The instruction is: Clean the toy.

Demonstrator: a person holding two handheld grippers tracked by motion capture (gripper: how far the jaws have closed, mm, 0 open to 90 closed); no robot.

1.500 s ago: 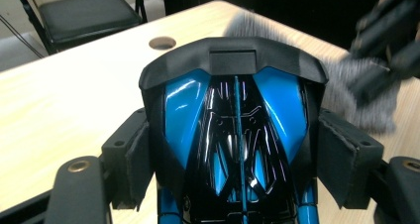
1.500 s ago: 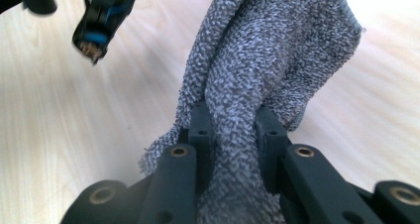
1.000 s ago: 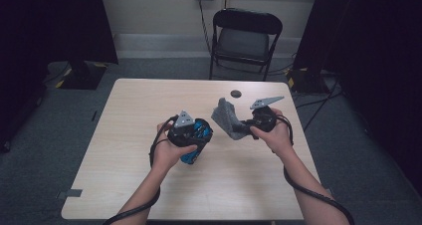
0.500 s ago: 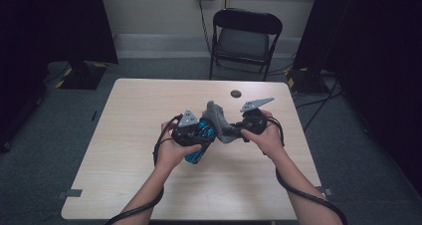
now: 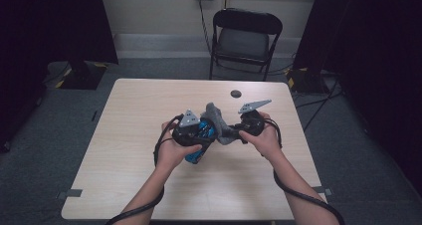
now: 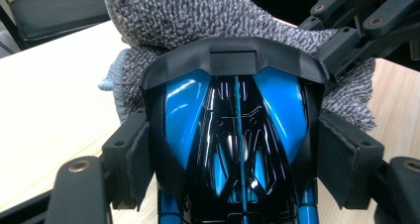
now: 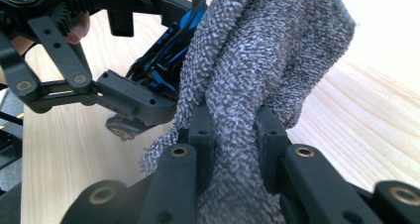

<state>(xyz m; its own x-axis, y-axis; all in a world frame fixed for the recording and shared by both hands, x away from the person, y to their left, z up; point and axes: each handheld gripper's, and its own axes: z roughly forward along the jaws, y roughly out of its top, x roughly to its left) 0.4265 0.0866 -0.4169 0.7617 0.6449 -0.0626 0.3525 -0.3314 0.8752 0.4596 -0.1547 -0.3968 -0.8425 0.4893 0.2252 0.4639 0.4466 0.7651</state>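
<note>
A pale wood-grain bench (image 5: 124, 160) stands on grey carpet, with dark curtains at both sides of the room, a black folding chair (image 5: 245, 38) beyond the far edge and a small dark round thing (image 5: 235, 93) lying near that edge. Left of the bench's middle, the left gripper (image 6: 237, 149) clasps a glossy blue and black toy car (image 6: 233, 130) between its pads, one pad pressed on each flank, holding it above the surface. Just right of it, touching the car's far end, hangs a grey knitted cloth (image 7: 257, 60), bunched and draped against the car. Further right, the right gripper (image 7: 233, 135) is clenched on the cloth, its two jaws pinching a thick fold, close beside the left gripper.
</note>
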